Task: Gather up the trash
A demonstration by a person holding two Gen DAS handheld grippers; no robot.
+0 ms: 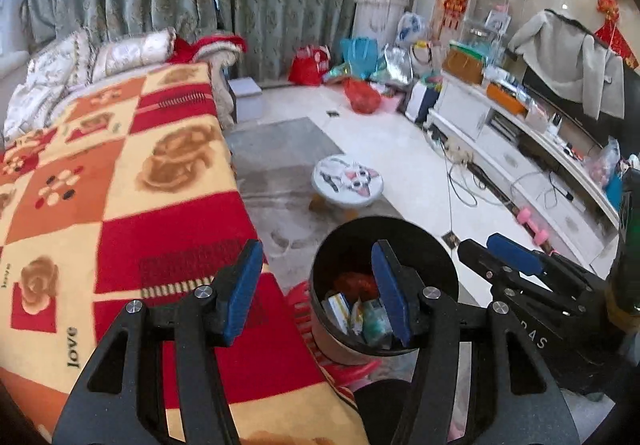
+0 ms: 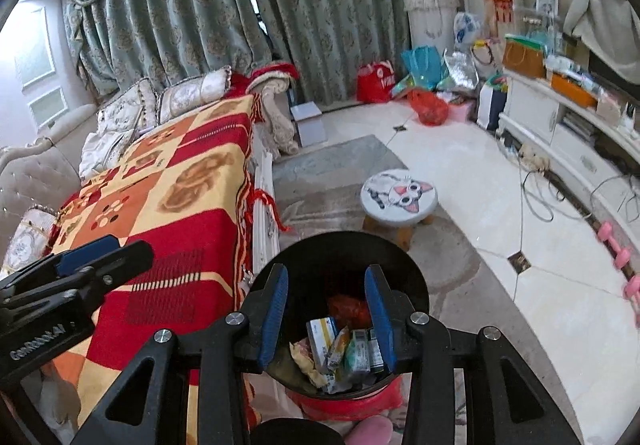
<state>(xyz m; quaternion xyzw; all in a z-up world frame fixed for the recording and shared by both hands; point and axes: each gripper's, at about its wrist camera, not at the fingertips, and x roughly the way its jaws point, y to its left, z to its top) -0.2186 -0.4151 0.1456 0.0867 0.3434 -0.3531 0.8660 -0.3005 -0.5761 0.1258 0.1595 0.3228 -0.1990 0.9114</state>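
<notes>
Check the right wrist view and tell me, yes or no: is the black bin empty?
No: the black bin holds small boxes and wrappers piled at its bottom, with something red behind them.

Black bin [image 2: 340, 309] mouth is open from above, wrappers only at its bottom. Blanket-covered sofa [image 2: 180, 205] edge crowds the bin's left side. Cat stool [image 2: 400, 197] stands just beyond the bin. Right of the bin, bare tile floor [image 2: 500, 213] up to the TV cabinet [image 2: 560, 133].
</notes>
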